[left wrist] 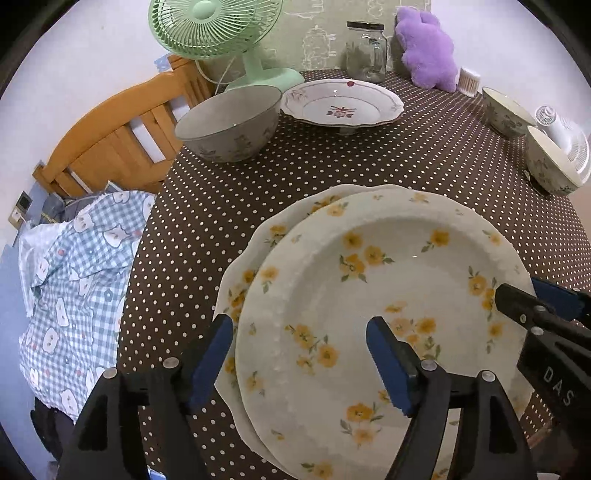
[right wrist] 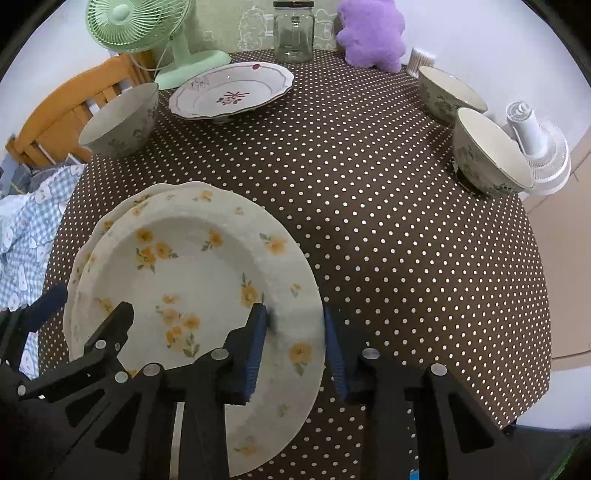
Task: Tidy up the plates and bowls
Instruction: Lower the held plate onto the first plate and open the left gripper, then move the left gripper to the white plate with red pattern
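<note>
Two yellow-flowered plates lie stacked near the front edge of the table, the top plate (left wrist: 384,295) (right wrist: 192,280) shifted right on the lower plate (left wrist: 255,254) (right wrist: 107,218). My left gripper (left wrist: 299,339) is open, its fingers straddling the stack's left rim. My right gripper (right wrist: 295,332) is open, its fingers on either side of the top plate's right rim. A pink-flowered plate (left wrist: 341,103) (right wrist: 231,90) sits at the back. One grey bowl (left wrist: 229,123) (right wrist: 120,120) stands back left. Two bowls (right wrist: 448,92) (right wrist: 487,151) stand at the right.
A green fan (left wrist: 218,33), a glass jar (left wrist: 365,51), a purple plush toy (left wrist: 424,48) and a cotton-swab tub (left wrist: 468,79) line the back of the dotted tablecloth (right wrist: 369,184). A small white fan (right wrist: 535,147) lies at the right edge. A wooden chair (left wrist: 122,133) with checked cloth stands left.
</note>
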Demonstrator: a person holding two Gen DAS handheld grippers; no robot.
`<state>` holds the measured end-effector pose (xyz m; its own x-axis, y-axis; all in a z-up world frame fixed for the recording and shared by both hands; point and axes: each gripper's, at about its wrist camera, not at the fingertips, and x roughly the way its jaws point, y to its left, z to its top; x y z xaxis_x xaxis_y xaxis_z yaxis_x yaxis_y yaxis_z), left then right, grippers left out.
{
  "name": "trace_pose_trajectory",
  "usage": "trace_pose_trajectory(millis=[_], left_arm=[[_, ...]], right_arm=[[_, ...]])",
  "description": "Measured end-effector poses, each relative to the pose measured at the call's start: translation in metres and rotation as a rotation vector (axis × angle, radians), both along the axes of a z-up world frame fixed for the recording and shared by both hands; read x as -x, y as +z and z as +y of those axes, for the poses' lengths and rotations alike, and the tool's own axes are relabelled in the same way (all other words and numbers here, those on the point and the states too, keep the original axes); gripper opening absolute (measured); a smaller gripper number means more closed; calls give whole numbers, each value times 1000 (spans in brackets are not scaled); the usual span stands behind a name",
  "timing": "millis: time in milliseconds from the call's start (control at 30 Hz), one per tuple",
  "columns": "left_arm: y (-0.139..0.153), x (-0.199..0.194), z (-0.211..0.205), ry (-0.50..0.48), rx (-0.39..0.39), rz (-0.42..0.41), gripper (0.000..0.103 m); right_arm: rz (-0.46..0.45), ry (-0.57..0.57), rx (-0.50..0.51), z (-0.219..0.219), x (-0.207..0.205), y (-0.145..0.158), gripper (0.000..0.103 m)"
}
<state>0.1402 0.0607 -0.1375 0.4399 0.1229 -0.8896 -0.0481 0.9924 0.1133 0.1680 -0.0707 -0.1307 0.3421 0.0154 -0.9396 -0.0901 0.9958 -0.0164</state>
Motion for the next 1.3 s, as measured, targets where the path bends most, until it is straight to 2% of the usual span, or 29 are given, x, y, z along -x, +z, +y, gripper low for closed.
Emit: trace_pose_trajectory(millis=[233, 733, 800, 833, 867, 967, 1300], left_arm=[[0, 1, 7, 16, 24, 9, 78], [7, -1, 13, -9, 77, -1, 90], [13, -1, 14, -17, 82, -14, 92], [15, -1, 14, -21, 84, -22, 95], [20, -1, 15, -26, 86, -33, 96], [30, 0, 15, -36, 97, -57, 97], [71, -3, 21, -32, 144, -136, 98]], right_arm=[[1, 6, 1, 11, -7, -3, 35], [19, 8, 19, 20, -16, -5, 40], [2, 9, 12, 20, -15, 2, 52], [-16, 13, 13, 21, -14, 8, 68], [-40, 15, 19, 22, -12, 14, 76], [-103, 19, 40, 27, -8, 32, 78], [-178, -12, -15, 25, -7, 74, 81]])
